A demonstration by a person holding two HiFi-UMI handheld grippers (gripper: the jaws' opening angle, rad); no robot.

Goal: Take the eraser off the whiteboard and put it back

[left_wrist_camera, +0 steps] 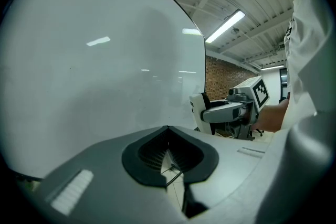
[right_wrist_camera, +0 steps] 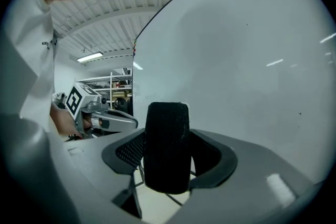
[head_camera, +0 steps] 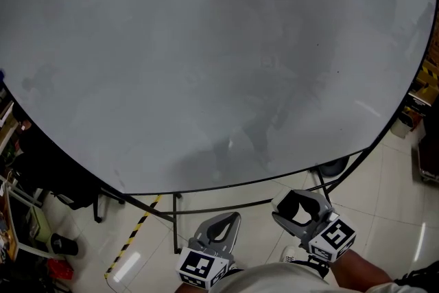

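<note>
A large whiteboard (head_camera: 206,65) with faint wiped smears fills the head view. It also stands ahead in the left gripper view (left_wrist_camera: 94,76) and the right gripper view (right_wrist_camera: 252,60). A black felt eraser (right_wrist_camera: 167,147) stands upright between the jaws of my right gripper (right_wrist_camera: 168,134), which is shut on it. In the head view that gripper (head_camera: 291,201) sits low at the right, off the board, with the eraser (head_camera: 296,211) dark inside it. My left gripper (left_wrist_camera: 168,128) is shut with nothing in it, low in the head view (head_camera: 232,217) beside the right one.
The board's black stand legs (head_camera: 175,216) reach the tiled floor below its edge. A strip of yellow-black tape (head_camera: 134,233) lies on the floor. Cluttered shelves and a black cup (head_camera: 63,243) are at the left, boxes (head_camera: 418,113) at the right.
</note>
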